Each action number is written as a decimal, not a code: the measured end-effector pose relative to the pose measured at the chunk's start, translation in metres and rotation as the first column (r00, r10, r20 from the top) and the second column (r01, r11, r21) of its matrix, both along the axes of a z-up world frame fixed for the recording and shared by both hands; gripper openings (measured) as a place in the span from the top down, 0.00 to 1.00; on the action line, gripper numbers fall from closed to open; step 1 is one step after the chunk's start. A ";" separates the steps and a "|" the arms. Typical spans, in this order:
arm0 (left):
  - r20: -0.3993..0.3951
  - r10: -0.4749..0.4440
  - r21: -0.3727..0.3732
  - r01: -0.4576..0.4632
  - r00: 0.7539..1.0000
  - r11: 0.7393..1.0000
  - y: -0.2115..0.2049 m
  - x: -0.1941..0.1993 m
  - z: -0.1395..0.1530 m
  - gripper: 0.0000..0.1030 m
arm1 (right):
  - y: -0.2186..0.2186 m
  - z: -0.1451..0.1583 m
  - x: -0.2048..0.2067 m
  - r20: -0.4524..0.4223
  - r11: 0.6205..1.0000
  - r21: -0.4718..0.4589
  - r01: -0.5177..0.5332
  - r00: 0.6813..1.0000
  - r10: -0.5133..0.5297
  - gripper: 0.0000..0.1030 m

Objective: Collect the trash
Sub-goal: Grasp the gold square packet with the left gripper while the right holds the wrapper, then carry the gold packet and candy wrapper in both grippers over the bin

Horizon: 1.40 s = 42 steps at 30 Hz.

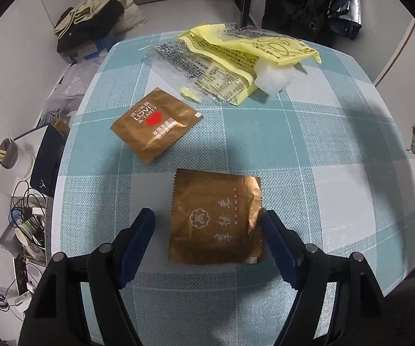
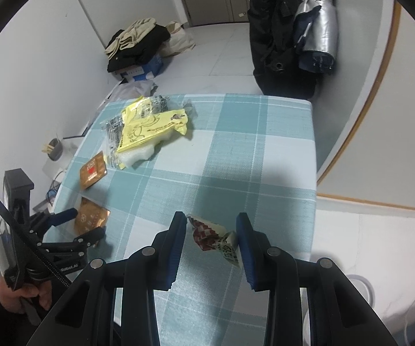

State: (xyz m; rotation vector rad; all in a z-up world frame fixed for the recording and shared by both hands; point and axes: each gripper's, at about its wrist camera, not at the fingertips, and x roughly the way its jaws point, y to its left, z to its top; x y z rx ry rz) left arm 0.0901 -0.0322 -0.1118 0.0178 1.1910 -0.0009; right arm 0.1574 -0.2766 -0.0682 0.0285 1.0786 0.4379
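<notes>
A gold foil packet (image 1: 216, 216) lies flat on the checked tablecloth between the fingers of my open left gripper (image 1: 208, 216); the right finger touches its edge. It also shows in the right wrist view (image 2: 90, 216), with the left gripper (image 2: 84, 220) around it. A second gold packet with a red heart (image 1: 155, 124) (image 2: 92, 171) lies farther off. Yellow and clear wrappers (image 1: 236, 57) (image 2: 146, 127) and a white foam piece (image 1: 273, 76) lie at the far side. My open right gripper (image 2: 211, 220) straddles a crumpled red-checked wrapper (image 2: 216, 239).
The table (image 2: 250, 158) has its right edge near the right gripper and its left edge near the left gripper. Clothes on a box (image 2: 138, 46), a hanging black coat (image 2: 276, 28), and cluttered cables and cups (image 1: 25, 225) surround the table.
</notes>
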 end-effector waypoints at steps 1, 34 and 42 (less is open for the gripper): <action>0.006 -0.007 0.000 0.007 1.000 1.000 0.000 0.000 0.001 0.46 | -0.001 0.001 -0.001 0.002 1.000 0.000 0.001 1.000 -0.001 0.66; 0.101 -0.018 -0.285 0.046 0.995 0.957 0.014 -0.002 0.020 0.99 | 0.002 -0.001 -0.001 -0.018 0.999 0.005 0.035 0.999 -0.035 0.66; 0.126 0.001 -0.343 0.043 0.992 0.938 0.022 -0.004 0.031 0.99 | 0.002 0.006 -0.007 0.002 0.999 0.033 0.034 0.999 -0.034 0.66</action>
